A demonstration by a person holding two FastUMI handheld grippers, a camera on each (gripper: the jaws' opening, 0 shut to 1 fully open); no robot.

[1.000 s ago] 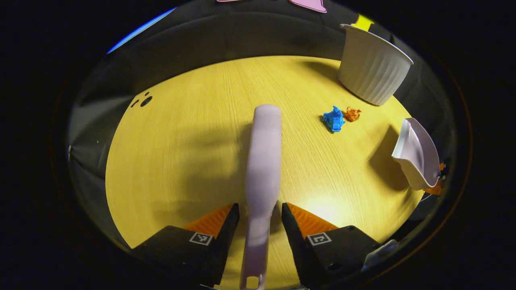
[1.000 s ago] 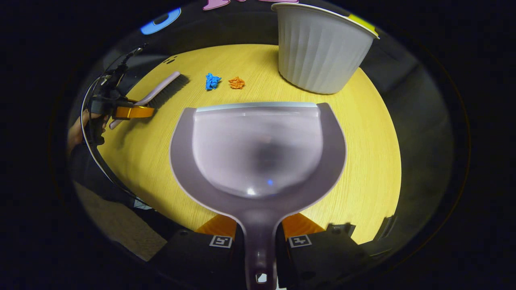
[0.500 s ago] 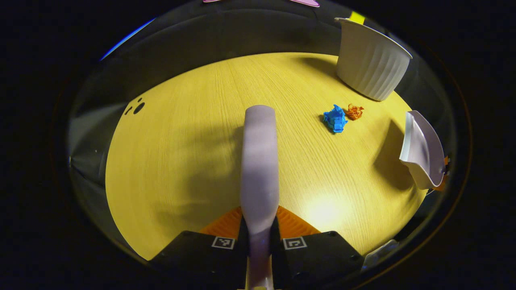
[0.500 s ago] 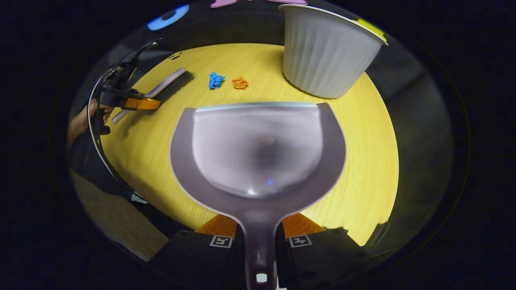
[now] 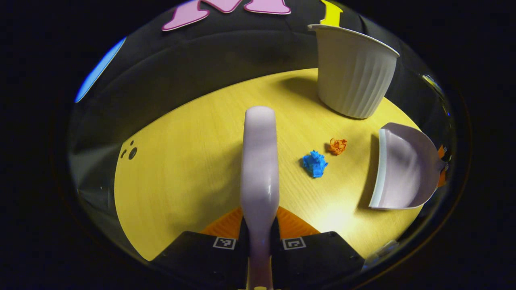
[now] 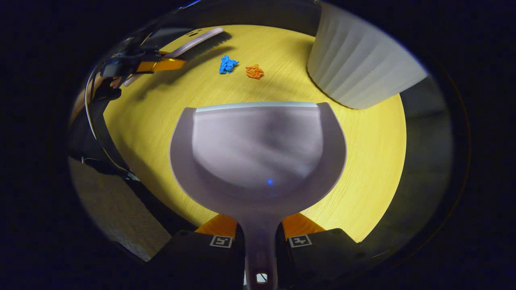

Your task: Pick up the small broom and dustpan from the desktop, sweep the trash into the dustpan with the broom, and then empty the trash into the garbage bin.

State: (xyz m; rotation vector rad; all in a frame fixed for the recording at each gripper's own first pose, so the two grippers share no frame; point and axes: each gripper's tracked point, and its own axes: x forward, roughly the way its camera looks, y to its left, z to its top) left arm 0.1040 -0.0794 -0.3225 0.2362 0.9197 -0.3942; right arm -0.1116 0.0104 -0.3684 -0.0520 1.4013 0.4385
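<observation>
Broom [image 5: 259, 161] handle clamped in left gripper [image 5: 259, 237]; dustpan [image 6: 258, 153] handle clamped in right gripper [image 6: 259, 235]; square coded tags on fingers; blue scrap [image 5: 315, 163], orange scrap [image 5: 338, 146] on desktop [image 5: 181, 161]; white ribbed bin [image 5: 352, 72] beyond.

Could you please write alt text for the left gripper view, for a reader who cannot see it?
The left gripper grips a pale broom handle over a yellow table. To its right lie blue and orange paper scraps, then a dustpan, with a white ribbed bin behind.
</observation>
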